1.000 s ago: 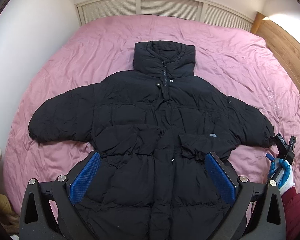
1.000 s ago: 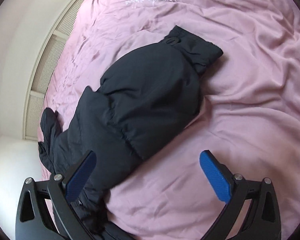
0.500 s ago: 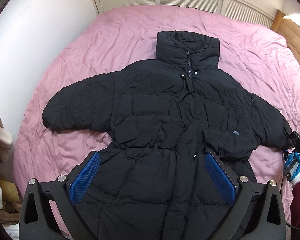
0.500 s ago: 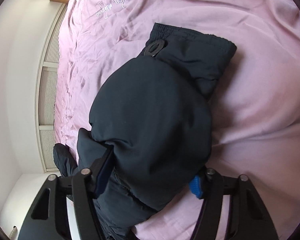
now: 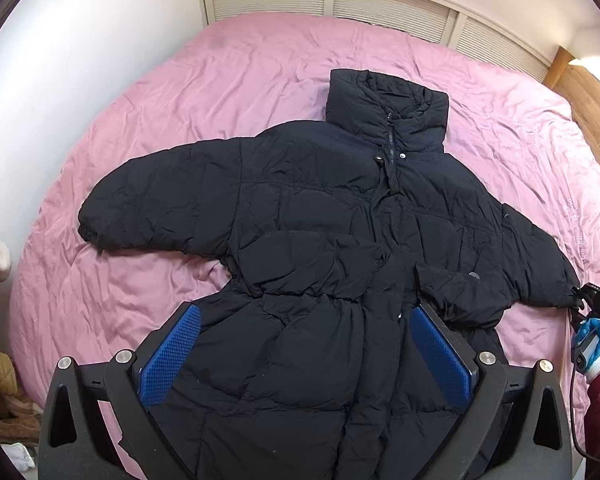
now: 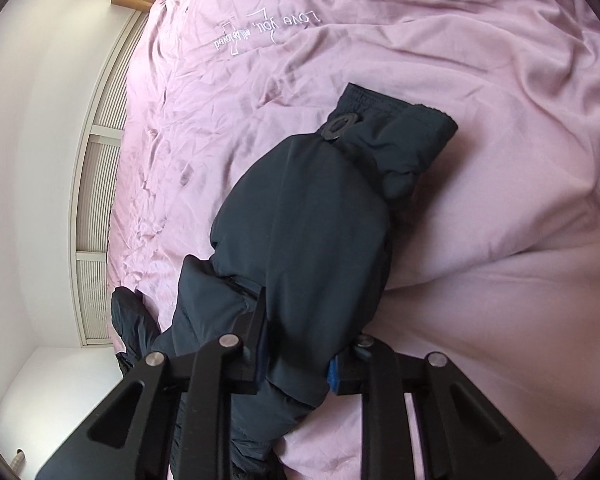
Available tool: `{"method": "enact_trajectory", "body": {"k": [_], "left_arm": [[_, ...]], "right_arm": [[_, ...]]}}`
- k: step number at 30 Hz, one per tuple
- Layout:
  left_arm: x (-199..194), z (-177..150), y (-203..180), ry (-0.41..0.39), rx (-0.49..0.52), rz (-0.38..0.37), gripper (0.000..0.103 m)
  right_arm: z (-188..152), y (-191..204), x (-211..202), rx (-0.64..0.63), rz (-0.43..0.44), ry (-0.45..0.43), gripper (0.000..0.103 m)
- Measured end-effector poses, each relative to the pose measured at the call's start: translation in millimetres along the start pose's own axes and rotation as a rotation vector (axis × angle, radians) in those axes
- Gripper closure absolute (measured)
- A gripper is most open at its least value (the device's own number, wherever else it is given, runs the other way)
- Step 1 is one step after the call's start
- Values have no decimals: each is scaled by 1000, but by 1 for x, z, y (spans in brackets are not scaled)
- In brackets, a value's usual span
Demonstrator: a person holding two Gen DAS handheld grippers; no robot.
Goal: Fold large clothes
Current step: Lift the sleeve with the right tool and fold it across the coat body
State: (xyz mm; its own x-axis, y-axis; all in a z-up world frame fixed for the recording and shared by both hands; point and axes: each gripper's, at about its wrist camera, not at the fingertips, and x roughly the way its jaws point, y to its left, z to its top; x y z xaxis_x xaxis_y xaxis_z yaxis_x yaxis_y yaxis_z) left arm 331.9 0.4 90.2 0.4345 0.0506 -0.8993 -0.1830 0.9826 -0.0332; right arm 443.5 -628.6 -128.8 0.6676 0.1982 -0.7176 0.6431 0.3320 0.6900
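Jacket: black puffer jacket (image 5: 324, 240) lay front side up on the pink bed cover (image 5: 236, 80), the high collar (image 5: 386, 114) toward twelve o'clock, the hem toward six o'clock in the left wrist view.
Sleeves: both were spread out to the sides; one sleeve (image 5: 156, 204) reached toward nine o'clock, the other sleeve (image 5: 536, 256) toward three o'clock.
Left gripper: left gripper (image 5: 306, 354) hung over the lower part of the jacket with its jaws standing wide apart; the blue pads (image 5: 171, 356) were on each side of the waist, and nothing was pinched between them.
Right gripper: right gripper (image 6: 296, 360) was at the three o'clock sleeve, and its jaws were closing on the padded fabric; the sleeve filled the gap between the two fingers and bulged out in front of them.
Cuff: sleeve cuff (image 6: 396, 136) with a round black tab (image 6: 340, 124) pointed toward one o'clock in the right wrist view and rested on the cover.
Hand: blue and white gloved hand (image 5: 594, 344) with a dark red sleeve end was at the three o'clock edge in the left wrist view, holding the right gripper just beside the cuff.
Bed cover: wrinkled; white stitched lettering (image 6: 268, 28) was at twelve o'clock from the cuff.
Room: slatted white panels (image 5: 388, 12) stood behind the bed at twelve o'clock.
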Motion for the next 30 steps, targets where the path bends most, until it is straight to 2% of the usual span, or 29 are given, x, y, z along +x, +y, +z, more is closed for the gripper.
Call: {"method": "enact_trajectory", "body": {"k": [9,16,17,21,24,30], "left_arm": [[12,-12,30,32,-20,9,1],[12,-10,38,20,-47,0,1],[12,-10,37,19,-48,-2,1],[11,-11,35,16,-49,-8,1],[8,-10,35,8,-50,-7,1],[-3,-8,44,-27,-87,6,1]], "right_arm": [[-13,1,-14,36,37,-35,86],[-12,17,-27,-6,19,-54,86],[-13,19,-28,-7,34,-53,88],[-15,36,-29,-37,48,-49,88],[-15,47,-27,-52,71,-37,94],[-23,89,-27,-162,147,-8,97]]}}
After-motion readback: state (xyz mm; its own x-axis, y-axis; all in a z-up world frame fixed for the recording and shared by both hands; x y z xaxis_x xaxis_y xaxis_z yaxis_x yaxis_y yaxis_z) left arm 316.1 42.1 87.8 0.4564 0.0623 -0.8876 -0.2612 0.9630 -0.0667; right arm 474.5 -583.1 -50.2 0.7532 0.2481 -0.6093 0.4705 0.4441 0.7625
